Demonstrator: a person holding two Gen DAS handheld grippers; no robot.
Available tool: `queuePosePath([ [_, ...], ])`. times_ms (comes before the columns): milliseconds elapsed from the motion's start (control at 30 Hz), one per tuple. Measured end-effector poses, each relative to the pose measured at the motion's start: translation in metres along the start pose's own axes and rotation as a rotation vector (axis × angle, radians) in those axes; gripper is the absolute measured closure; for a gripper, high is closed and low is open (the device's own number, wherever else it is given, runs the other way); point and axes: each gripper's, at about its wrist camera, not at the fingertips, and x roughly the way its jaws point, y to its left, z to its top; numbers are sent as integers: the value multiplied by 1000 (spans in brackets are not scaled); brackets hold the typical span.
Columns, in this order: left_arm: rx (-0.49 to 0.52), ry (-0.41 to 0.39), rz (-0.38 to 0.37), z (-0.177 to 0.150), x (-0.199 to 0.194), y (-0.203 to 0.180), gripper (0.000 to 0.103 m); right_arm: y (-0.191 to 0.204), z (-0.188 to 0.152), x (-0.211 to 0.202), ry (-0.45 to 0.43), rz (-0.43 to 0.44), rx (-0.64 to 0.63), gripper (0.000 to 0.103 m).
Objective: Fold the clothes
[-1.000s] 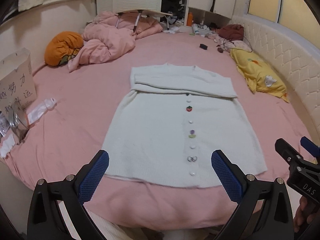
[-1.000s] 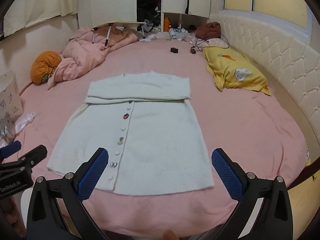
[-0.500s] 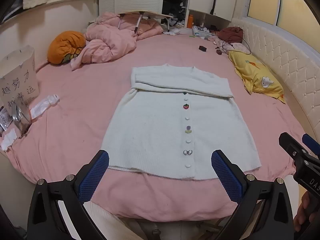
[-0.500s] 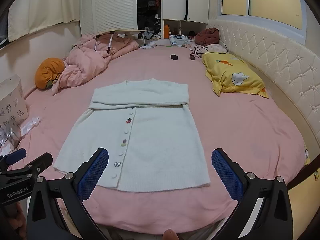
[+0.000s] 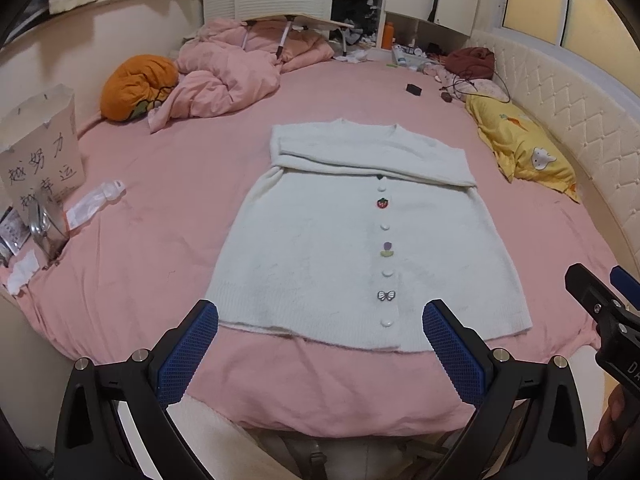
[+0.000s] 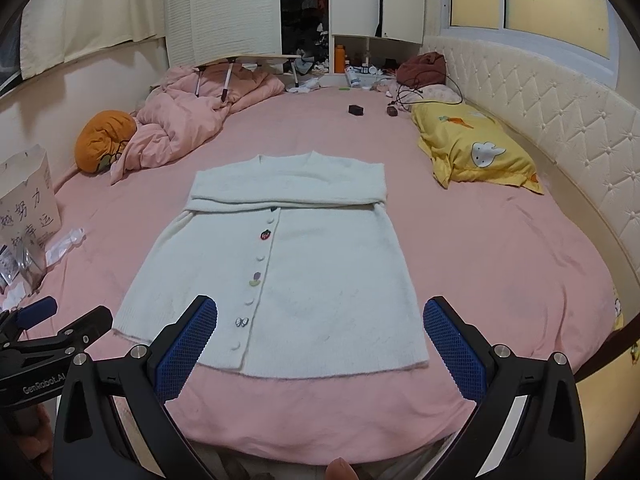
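bed: pink sheet [image 5: 168,208] covered a wide mattress, lightly wrinkled; front edge dropped off just ahead of both grippers
cardigan: white knit cardigan [image 5: 320,248] lay flat mid-bed, button row facing up, sleeves folded across the chest, hem toward the cameras
buttons: strawberry button [image 5: 383,203], a purple flower one and a bow one sat in the row among plain white ones
left gripper: left gripper [image 5: 320,354] was spread wide, gripping nothing, hovering off the bed edge near the hem
right gripper: right gripper [image 6: 320,354] was spread wide too, empty, above the edge on the hem's right half
headboard side: tufted cream padding [image 6: 540,112] ran along the right, yellow pillow [image 6: 476,152] with rabbit print against it
far left: crumpled pink duvet [image 5: 224,76] with an orange cushion [image 5: 136,86] beside it
left edge: paper bag [image 5: 40,148] with handwritten characters, small clutter around it
back wall: white wardrobe [image 6: 224,8], door gap showing clothes; orange bottle [image 6: 339,58] on the floor shelf
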Motion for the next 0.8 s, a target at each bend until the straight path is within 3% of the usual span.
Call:
queuePosePath([
  [300, 0, 35, -9, -3, 17, 1, 1, -2, -3, 15, 29, 10, -11, 0],
  [467, -48, 90, -196, -3, 48, 27, 1, -23, -6, 39, 60, 107, 14, 0],
  [533, -86, 119, -223, -4, 66, 50, 1, -42, -7, 58, 108, 155, 47, 0],
  [633, -160, 248, -238, -5, 105, 98, 1, -78, -11, 94, 223, 206, 114, 0],
  [800, -285, 401, -345, -13, 162, 157, 1, -157, -29, 167, 447, 358, 382, 0],
])
